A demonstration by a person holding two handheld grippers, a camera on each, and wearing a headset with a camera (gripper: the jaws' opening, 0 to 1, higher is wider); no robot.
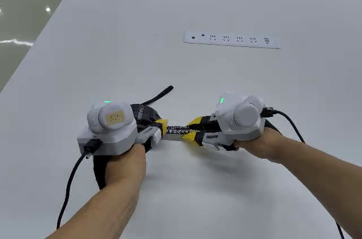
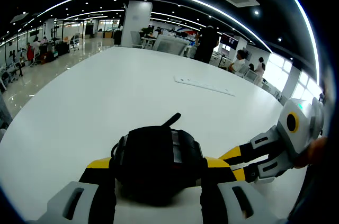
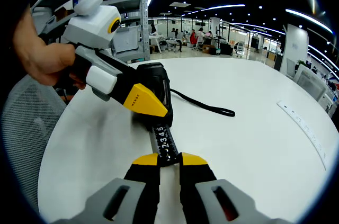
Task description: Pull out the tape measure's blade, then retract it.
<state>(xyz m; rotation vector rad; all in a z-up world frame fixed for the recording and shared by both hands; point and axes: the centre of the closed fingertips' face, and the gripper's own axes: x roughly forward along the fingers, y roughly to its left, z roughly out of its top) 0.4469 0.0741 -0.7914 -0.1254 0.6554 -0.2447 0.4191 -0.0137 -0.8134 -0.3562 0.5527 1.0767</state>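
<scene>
The black tape measure [image 1: 145, 116] sits between the yellow-tipped jaws of my left gripper [image 1: 154, 130], which is shut on its case [image 2: 156, 160]. A short length of black blade [image 1: 177, 130] with white numbers runs from the case to my right gripper [image 1: 194, 130]. In the right gripper view the blade [image 3: 164, 142] ends between the closed jaws of the right gripper [image 3: 168, 160], with the case [image 3: 157, 82] just beyond. The tape measure's black wrist strap [image 3: 205, 107] trails across the table. Both grippers hover low over the white table [image 1: 186, 182], close together.
A white power strip [image 1: 232, 39] lies farther back on the table, right of centre. It lies well behind the case in the left gripper view, power strip [image 2: 204, 85]. The table's left edge [image 1: 39, 35] borders a shiny floor. People and desks stand far off.
</scene>
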